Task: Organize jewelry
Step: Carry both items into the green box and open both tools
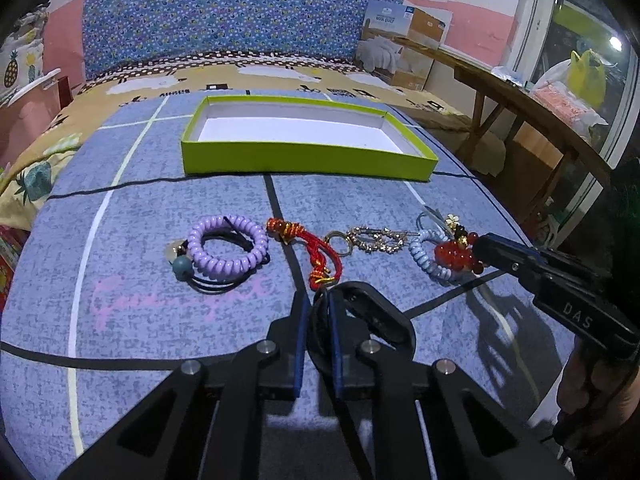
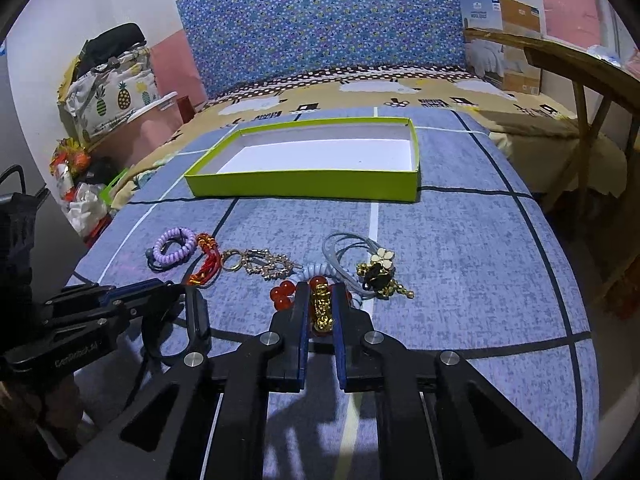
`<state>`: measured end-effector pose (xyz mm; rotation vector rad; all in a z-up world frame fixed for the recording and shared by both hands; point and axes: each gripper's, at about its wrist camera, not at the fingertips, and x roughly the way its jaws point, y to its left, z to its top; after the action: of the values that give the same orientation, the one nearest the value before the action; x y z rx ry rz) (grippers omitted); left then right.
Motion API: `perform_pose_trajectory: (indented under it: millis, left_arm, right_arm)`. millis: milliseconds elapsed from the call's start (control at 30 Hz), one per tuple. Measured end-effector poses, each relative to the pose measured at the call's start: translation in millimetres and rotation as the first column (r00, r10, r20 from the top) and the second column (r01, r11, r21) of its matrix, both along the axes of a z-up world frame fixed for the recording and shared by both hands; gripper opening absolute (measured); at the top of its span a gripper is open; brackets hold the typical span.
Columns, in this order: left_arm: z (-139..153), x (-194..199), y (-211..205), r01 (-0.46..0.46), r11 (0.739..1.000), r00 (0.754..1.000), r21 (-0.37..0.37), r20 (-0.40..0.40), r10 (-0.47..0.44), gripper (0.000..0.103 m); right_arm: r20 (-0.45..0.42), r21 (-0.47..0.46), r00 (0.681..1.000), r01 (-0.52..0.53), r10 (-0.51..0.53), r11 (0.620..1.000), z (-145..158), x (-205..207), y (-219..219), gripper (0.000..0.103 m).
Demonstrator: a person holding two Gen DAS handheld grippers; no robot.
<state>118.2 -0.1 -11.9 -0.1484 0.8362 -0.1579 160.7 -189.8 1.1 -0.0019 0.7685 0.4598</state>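
Grippers on jewelry near the bed's front edge.
Left gripper [image 1: 319, 312] pinching a black wristband [image 1: 362, 320]; right gripper [image 2: 321, 304] closed on a red bead bracelet [image 2: 320, 300]; green tray [image 1: 304, 156] farther back.

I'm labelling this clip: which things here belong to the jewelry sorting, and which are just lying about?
Job:
green box
purple coil tie
red cord charm
rhinestone keyring
red bead bracelet
black band

Lying about:
cardboard carton
wooden bench
pineapple bag

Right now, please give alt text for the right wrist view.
The right tongs grip a red bead bracelet with a gold charm on a blue cloth. Other jewelry lies around, and an empty green box waits behind.
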Motion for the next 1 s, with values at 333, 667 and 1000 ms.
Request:
perform_pose_trajectory:
  millis: [333,667,1000]
  left_arm:
    - [15,0,-1,0.026,1.000,0.998,0.011,0.049,-0.027,0.011]
    - [42,26,6,0.030,0.998,0.992,0.053,0.118,-0.036,0.011]
    - [59,98,23,-0.005,0.996,0.990,0.086,0.144,-0.008,0.011]
  right_arm:
    - [0.032,0.047,0.999,-0.013,0.012,0.999,16,1,-2,0.010]
    - [0.071,0.058,0.997,-0.042,0.038,0.997,37,26,6,0.010]
    - [0.104,0.005,0.994,-0.039,0.039,0.999,53,92,17,0.010]
